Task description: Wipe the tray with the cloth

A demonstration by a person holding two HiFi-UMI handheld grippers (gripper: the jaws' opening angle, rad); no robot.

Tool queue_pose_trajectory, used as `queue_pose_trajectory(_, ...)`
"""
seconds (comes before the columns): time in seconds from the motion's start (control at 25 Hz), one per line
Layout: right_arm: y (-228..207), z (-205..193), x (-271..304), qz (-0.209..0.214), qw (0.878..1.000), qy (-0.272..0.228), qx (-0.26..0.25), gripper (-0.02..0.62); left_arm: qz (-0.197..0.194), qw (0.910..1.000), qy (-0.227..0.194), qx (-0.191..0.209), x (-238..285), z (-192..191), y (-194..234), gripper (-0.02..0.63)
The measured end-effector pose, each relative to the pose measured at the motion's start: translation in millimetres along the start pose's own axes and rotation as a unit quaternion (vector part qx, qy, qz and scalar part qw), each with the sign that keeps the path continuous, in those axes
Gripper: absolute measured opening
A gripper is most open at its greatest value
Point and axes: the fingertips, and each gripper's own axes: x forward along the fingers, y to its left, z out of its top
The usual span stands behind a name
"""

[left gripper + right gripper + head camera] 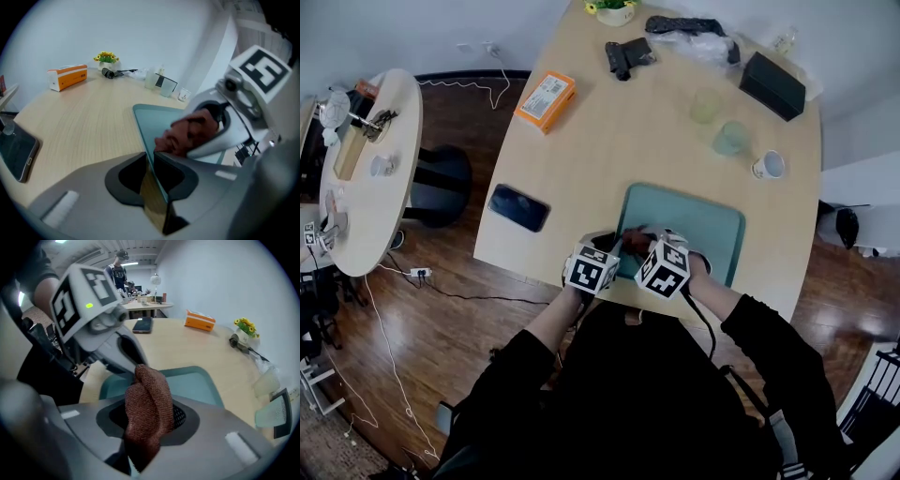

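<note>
Light wood table (609, 141) with rounded corners, dark wood floor around it. The teal tray (712, 220) lies flat at the near edge, right in front of the person. The left gripper (149, 174) has its jaws pinched on the tray's near-left rim, so it's clamped onto that edge. The right gripper (145, 427) is closed on a bunched reddish-brown cloth (146, 399) that sticks out past its jaws, over the tray's near-left corner and just beside the left gripper. Can't tell if the cloth actually touches the tray floor. Also on the table: a dark phone (517, 207) left of the tray, an orange box (546, 99) farther back, a greenish glass (731, 138) and a white mug (769, 166).
</note>
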Motion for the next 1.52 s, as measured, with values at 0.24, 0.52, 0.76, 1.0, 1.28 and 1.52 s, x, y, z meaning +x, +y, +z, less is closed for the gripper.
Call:
queue_pose_trajectory(0.24,83,-15,0,0.056,0.998,0.004,-0.017,0.129,-0.012,0.9998,0.000,-0.014,-1,3,0,0.037)
queue_pose_trajectory(0.52,67,5,5,0.046,0.999,-0.005,0.014,0.129,-0.009,0.9999,-0.002,-0.009,-2,1,0,0.037)
queue_pose_trajectory(0.76,65,-46,-15,0.018,0.994,-0.005,0.107,0.129,-0.001,1.0000,-0.005,0.000,-4,-2,5,0.037)
queue_pose_trajectory(1.0,21,-194,-82,-0.091,0.953,0.009,0.289,0.129,0.005,0.9999,-0.008,0.006,-4,-3,5,0.037)
queue_pose_trajectory(1.28,-13,-244,-111,-0.116,0.877,-0.080,0.460,0.129,0.005,0.9999,-0.008,0.013,-2,-3,2,0.038)
queue_pose_trajectory(1.52,-17,-172,-74,-0.091,0.912,-0.065,0.396,0.129,0.013,0.9997,-0.011,0.015,-2,-3,1,0.037)
